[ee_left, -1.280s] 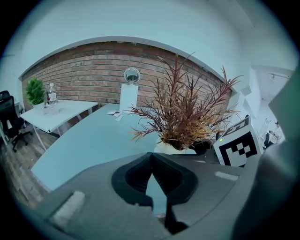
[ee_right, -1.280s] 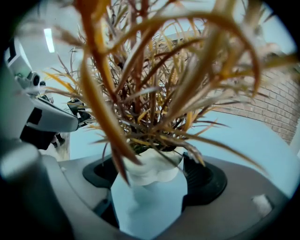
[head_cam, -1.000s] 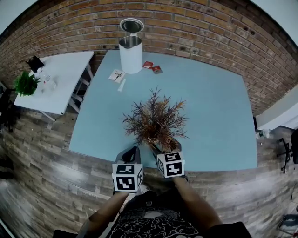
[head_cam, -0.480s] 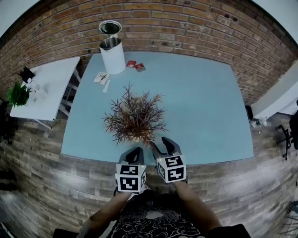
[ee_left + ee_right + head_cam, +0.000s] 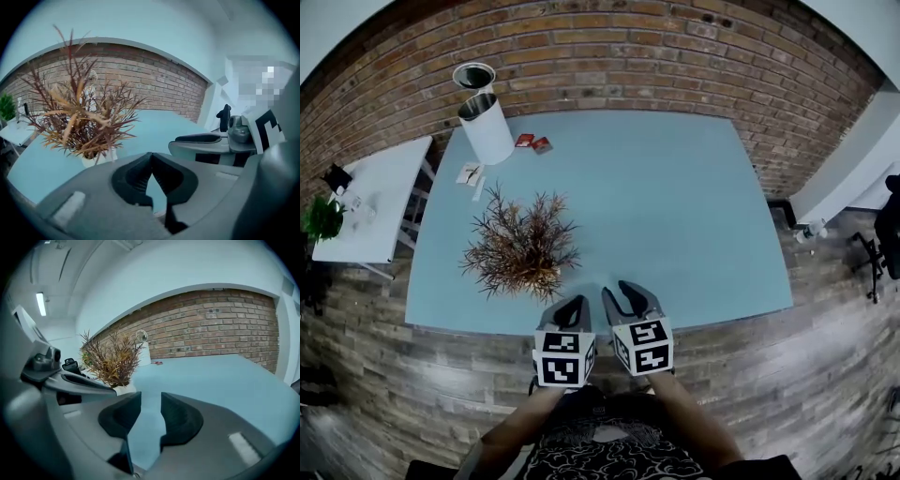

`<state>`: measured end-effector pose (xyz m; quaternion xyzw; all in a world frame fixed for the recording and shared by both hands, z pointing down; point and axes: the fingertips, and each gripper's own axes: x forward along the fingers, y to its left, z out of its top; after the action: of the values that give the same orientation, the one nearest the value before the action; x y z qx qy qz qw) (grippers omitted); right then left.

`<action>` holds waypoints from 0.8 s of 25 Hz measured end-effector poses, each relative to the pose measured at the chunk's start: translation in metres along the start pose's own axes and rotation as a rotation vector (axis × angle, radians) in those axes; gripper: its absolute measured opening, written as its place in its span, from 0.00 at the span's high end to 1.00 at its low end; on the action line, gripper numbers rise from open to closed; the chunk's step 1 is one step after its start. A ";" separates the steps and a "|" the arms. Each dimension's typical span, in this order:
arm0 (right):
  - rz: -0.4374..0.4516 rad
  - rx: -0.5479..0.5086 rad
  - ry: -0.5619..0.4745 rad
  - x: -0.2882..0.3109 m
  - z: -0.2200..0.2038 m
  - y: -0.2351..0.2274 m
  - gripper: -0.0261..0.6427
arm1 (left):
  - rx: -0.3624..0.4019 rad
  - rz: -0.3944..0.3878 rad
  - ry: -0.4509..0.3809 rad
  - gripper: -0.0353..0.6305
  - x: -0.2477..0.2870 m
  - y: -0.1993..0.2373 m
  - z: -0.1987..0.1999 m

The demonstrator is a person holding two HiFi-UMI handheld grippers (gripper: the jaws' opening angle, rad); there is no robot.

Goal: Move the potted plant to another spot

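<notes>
potted plant (image 5: 522, 253) stands free on the desk (image 5: 675, 206), seemingly delivered; left gripper (image 5: 571, 310) pinched together, right gripper (image 5: 623, 299) just narrowing, both empty.

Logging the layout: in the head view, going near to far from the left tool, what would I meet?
left tool → potted plant → white canister → brick wall

Matt blue top, rough brick, grained wood

The table (image 5: 675, 206) has a smooth, matt pale-blue top. Behind the table the brick wall (image 5: 628, 56) is rough and unglazed, and around it the floor (image 5: 384, 375) is grained wood plank with a faint sheen. On the table, the potted plant (image 5: 522, 246) has dry, wiry fronds. At its far left corner the bin (image 5: 487, 136) is smooth white with a shiny metal rim.
</notes>
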<state>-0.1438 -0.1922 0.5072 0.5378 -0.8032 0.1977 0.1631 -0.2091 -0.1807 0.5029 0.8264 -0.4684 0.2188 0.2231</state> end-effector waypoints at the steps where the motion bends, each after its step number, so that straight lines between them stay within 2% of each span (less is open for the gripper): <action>1: 0.000 0.000 -0.001 -0.005 0.000 -0.006 0.76 | 0.003 -0.001 -0.008 0.96 0.003 -0.008 0.002; 10: 0.011 0.002 -0.023 -0.043 0.002 -0.047 0.83 | 0.034 0.009 -0.023 0.96 0.020 -0.064 0.010; 14: 0.022 0.012 -0.027 -0.052 -0.001 -0.060 0.94 | 0.035 0.019 -0.025 0.96 0.024 -0.080 0.009; 20: 0.055 0.015 -0.029 -0.060 -0.004 -0.069 0.95 | 0.033 0.055 -0.036 0.96 0.026 -0.092 0.010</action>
<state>-0.0579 -0.1661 0.4924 0.5193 -0.8186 0.2001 0.1419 -0.1158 -0.1615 0.4945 0.8205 -0.4914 0.2175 0.1950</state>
